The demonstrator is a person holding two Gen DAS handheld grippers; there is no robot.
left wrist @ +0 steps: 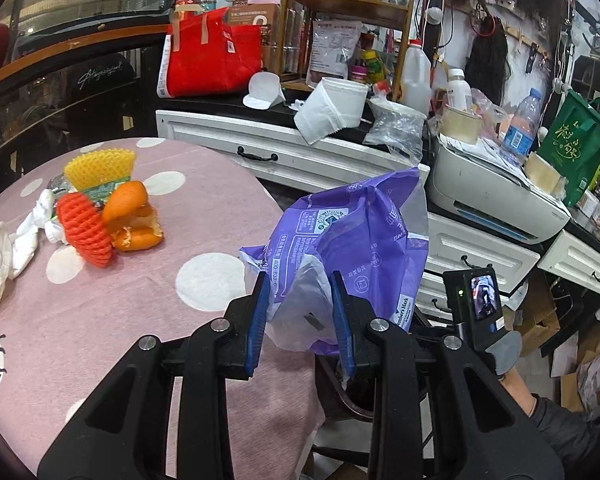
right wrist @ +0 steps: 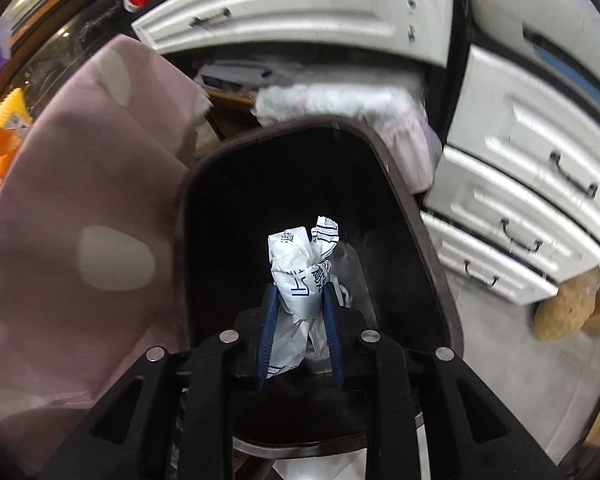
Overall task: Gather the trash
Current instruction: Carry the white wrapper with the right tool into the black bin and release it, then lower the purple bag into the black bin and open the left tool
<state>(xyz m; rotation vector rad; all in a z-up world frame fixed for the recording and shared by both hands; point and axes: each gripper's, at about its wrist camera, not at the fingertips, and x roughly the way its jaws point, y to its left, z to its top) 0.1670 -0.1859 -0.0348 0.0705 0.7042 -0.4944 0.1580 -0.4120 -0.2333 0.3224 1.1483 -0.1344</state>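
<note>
Trash is in both hands at once. Left tongs (left wrist: pixel 300 312) have their blue pads (left wrist: pixel 256 320) a little apart and pressed on a crumpled purple plastic bag (left wrist: pixel 356 236), whose clear lower part bunches between them; the bag stands up ahead of the tongs, just past the edge of the counter's pink, white-dotted cloth (left wrist: pixel 120 280). Further back on that cloth lie an orange peel (left wrist: pixel 134 220), a red foam fruit net (left wrist: pixel 85 232), a yellow foam net (left wrist: pixel 100 168) and some crumpled white tissue (left wrist: pixel 28 228), all in one loose cluster well apart from the bag. Right tongs (right wrist: pixel 300 320) point steeply down over a dark bin (right wrist: pixel 420 232) that stands beside the hanging cloth and in front of white drawers (right wrist: pixel 532 184). A crumpled white wrapper with dark print (right wrist: pixel 300 272) sits between their narrowly parted blue pads and rises above the tips, over the bin's mouth. Both pads lie against the wrapper's sides, but whether they press on it cannot be told here. The bin's inside is too dark to make out.
</note>
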